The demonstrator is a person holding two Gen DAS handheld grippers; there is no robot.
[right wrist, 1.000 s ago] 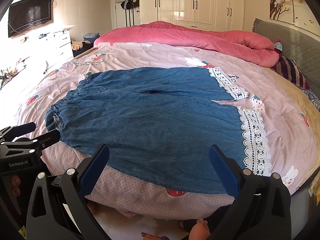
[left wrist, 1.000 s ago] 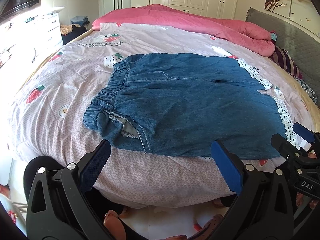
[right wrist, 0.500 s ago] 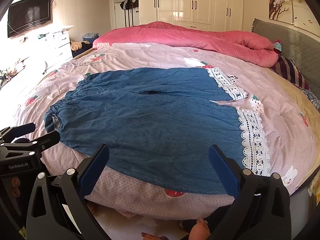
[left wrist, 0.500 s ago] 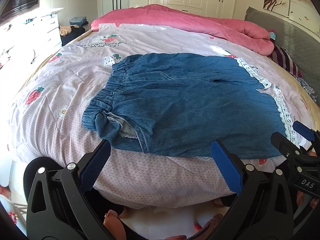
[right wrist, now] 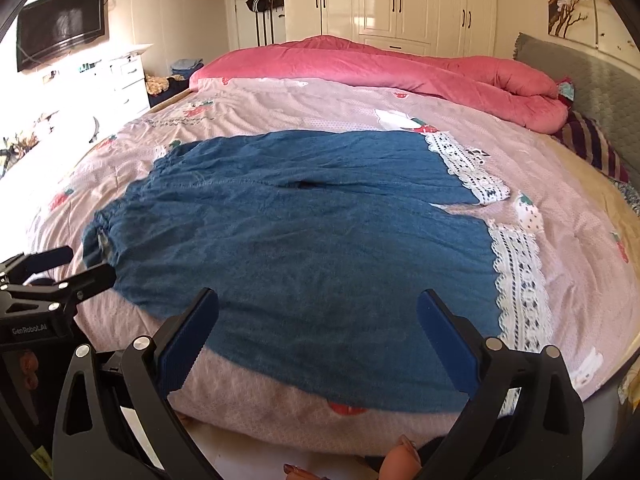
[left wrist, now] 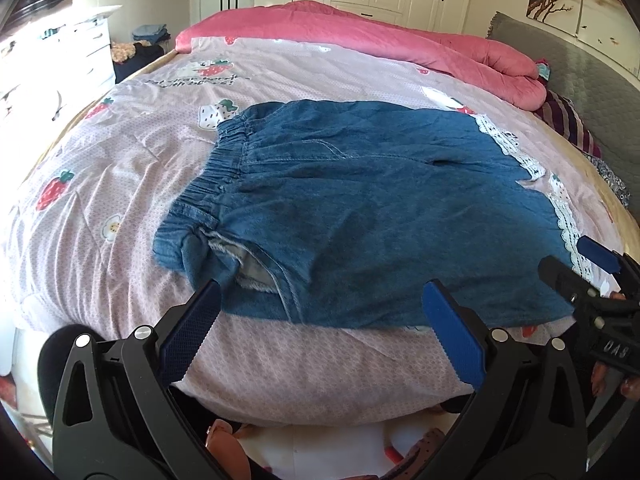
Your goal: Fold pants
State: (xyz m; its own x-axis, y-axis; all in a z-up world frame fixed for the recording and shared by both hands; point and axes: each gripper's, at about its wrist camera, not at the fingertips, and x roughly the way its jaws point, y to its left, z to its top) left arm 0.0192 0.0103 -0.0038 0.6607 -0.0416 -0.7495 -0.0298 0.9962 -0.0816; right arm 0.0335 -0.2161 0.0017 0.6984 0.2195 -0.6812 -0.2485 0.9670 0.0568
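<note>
Flat across the near half of the bed lay the pants (left wrist: 380,216), blue denim, spread out on a pink bedspread (left wrist: 120,152) printed with strawberries. Their gathered waistband (left wrist: 216,168) pointed to the left side of the bed, and its near corner was rumpled, with a pale lining showing at an opening. The white lace hems (right wrist: 516,276) lay to the right, the two legs side by side with a small gap of bedspread between them near the hems. The near edge of the pants ran close to the edge of the mattress.

Both grippers hung over the near edge of the bed, apart from the cloth. The left gripper (left wrist: 320,332) had its blue-padded fingers spread wide with nothing between them, aimed at the waistband end of the pants. The right gripper (right wrist: 318,336) likewise had its jaws wide apart and empty, aimed at the near leg, closer to the lace. Each gripper showed at the edge of the other's view, the right one beside the lace hem and the left one beside the rumpled waistband corner.

A rolled pink quilt (right wrist: 400,64) lay along the far side of the bed, a striped pillow (right wrist: 592,144) sat by the grey headboard (right wrist: 592,76), and white wardrobes (right wrist: 400,0) stood behind.
</note>
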